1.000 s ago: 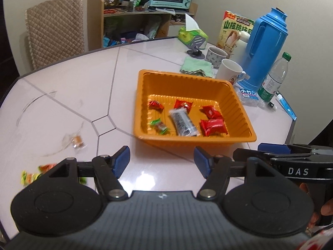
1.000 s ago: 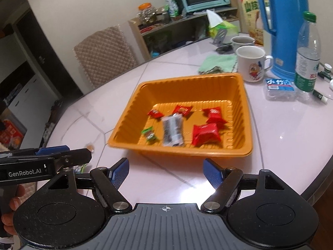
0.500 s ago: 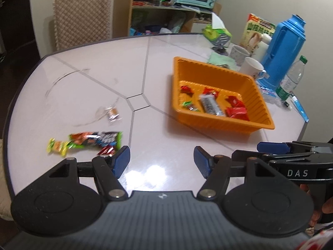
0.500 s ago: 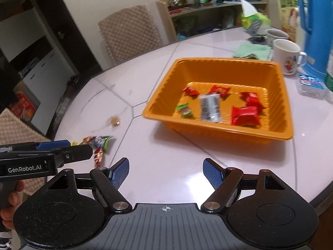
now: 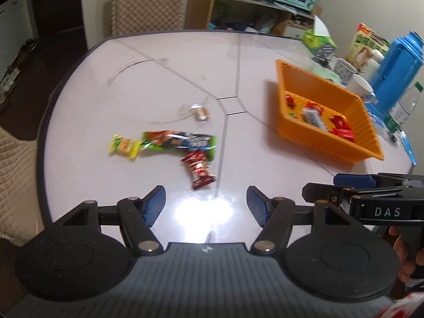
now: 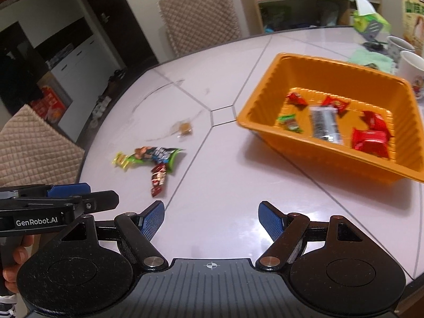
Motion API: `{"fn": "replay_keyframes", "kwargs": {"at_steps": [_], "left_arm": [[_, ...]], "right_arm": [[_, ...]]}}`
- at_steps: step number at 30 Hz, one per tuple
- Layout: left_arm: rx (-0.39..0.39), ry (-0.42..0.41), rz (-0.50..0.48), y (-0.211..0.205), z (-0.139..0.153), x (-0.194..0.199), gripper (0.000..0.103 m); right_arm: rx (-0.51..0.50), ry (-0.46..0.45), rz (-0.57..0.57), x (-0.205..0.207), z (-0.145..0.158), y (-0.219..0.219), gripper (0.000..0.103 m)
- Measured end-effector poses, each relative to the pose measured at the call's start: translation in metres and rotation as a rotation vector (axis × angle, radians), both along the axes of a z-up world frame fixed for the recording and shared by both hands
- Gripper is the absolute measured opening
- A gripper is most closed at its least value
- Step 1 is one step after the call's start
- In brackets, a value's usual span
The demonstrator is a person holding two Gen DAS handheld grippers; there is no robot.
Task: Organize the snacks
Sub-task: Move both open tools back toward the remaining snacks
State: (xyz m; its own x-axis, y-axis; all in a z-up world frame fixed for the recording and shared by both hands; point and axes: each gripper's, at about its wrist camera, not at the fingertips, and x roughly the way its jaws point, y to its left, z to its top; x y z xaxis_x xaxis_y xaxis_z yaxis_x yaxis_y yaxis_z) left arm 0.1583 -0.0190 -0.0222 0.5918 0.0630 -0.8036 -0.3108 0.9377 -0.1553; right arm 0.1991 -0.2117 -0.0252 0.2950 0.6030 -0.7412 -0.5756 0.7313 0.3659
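Note:
An orange tray (image 5: 331,143) (image 6: 267,122) holds several wrapped snacks, red, green and silver. Loose on the table lie a red packet (image 5: 198,168) (image 6: 158,179), a long green packet (image 5: 180,140) (image 6: 156,153), a yellow candy (image 5: 124,145) (image 6: 120,159) and a small clear-wrapped brown candy (image 5: 202,112) (image 6: 184,127). My left gripper (image 5: 206,202) is open and empty, just short of the red packet. My right gripper (image 6: 211,218) is open and empty over bare table, between the loose snacks and the tray. Each gripper shows at the edge of the other's view.
At the back right stand a blue thermos (image 5: 394,66), a water bottle (image 5: 402,106), two mugs (image 5: 361,87), a tissue box (image 5: 319,42) and a snack box (image 5: 368,45). Padded chairs (image 6: 198,18) stand around the table edge.
Both grippers have swung left, away from the tray. The loose snacks on the table's left side have come into view in front of the left gripper. Both stay open.

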Motion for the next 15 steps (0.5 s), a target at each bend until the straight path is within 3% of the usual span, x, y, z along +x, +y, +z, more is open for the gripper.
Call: {"fn": "replay_keyframes", "kwargs": {"at_steps": [15], "left_arm": [[0.009, 0.017, 0.11, 0.041, -0.012, -0.018, 0.064]], "right_arm": [[0.014, -0.016, 0.138, -0.004, -0.018, 0.065, 0.077]]}}
